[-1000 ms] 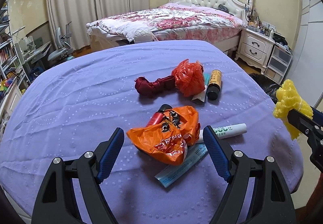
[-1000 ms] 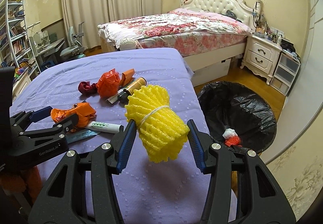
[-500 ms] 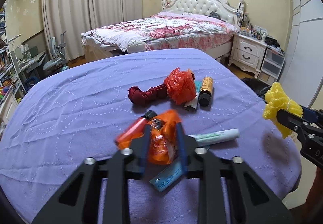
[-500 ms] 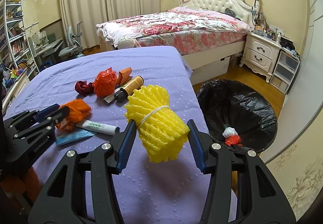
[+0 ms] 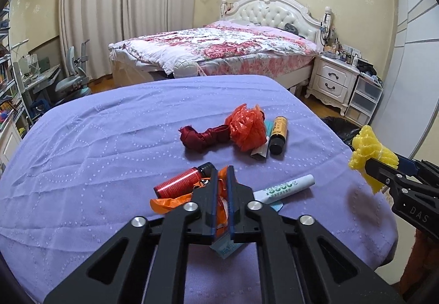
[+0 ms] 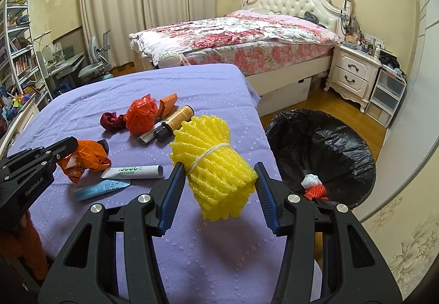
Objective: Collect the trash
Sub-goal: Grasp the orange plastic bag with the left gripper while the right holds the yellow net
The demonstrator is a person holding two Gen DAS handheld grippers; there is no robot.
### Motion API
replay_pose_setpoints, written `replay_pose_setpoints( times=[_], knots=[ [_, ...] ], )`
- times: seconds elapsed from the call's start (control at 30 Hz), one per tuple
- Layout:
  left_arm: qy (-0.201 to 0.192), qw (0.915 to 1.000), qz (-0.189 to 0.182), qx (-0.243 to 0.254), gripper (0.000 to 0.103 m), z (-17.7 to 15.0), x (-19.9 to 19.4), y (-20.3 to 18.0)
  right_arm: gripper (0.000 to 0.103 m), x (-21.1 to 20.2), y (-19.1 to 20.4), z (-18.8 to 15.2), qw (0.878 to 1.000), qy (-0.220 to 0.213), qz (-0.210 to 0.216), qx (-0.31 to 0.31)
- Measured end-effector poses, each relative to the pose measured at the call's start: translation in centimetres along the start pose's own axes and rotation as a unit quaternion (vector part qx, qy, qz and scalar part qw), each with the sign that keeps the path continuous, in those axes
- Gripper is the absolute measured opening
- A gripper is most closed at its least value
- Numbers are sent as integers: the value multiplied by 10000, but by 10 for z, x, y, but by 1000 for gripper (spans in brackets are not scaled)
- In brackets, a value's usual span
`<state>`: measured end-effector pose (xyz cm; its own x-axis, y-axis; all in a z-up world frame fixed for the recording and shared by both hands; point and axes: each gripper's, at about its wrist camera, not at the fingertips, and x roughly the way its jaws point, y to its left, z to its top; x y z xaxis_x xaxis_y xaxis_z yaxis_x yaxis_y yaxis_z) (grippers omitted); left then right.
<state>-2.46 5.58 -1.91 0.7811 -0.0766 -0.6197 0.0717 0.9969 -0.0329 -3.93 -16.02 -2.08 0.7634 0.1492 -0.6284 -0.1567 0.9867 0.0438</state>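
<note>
L gripper [image 5: 222,180], lower ctr, was clamped narrow on orange bag [image 6: 85,157]. R gripper [image 6: 219,180] held yellow foam bundle [image 6: 214,167] mid-frame, bin [image 6: 323,139] at right. Risk: thin plastic could slip out or drag red bottle [image 5: 181,180].

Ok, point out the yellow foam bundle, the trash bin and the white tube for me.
yellow foam bundle [image 6: 219,167]: right wrist view, on its ribbed side below the string.
trash bin [image 6: 323,145]: right wrist view, on the black liner's inner wall.
white tube [image 5: 288,185]: left wrist view, on its green print.
</note>
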Motion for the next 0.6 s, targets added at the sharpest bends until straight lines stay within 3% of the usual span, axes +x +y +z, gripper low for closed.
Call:
replay_pose_setpoints(
  times=[0.07, 0.1, 0.43, 0.5, 0.6],
  knots=[
    [-42, 10000, 48, -37, 59, -2, -2, 2, 50, 1, 0, 0, 10000, 13, 10, -3],
    [-101, 9999, 86, -44, 64, -4, -3, 3, 50, 2, -1, 0, 10000, 25, 17, -9],
    [182, 9993, 259, 191, 69, -15, 12, 6, 50, 8, 6, -4, 9999, 111, 33, -12],
    [217, 9992, 277, 171, 64, -16, 14, 8, 50, 9, 6, -4, 9999, 115, 29, -9],
    [314, 9990, 237, 204, 47, -18, 17, 10, 50, 9, 6, -4, 9999, 129, 39, -5]
  ],
)
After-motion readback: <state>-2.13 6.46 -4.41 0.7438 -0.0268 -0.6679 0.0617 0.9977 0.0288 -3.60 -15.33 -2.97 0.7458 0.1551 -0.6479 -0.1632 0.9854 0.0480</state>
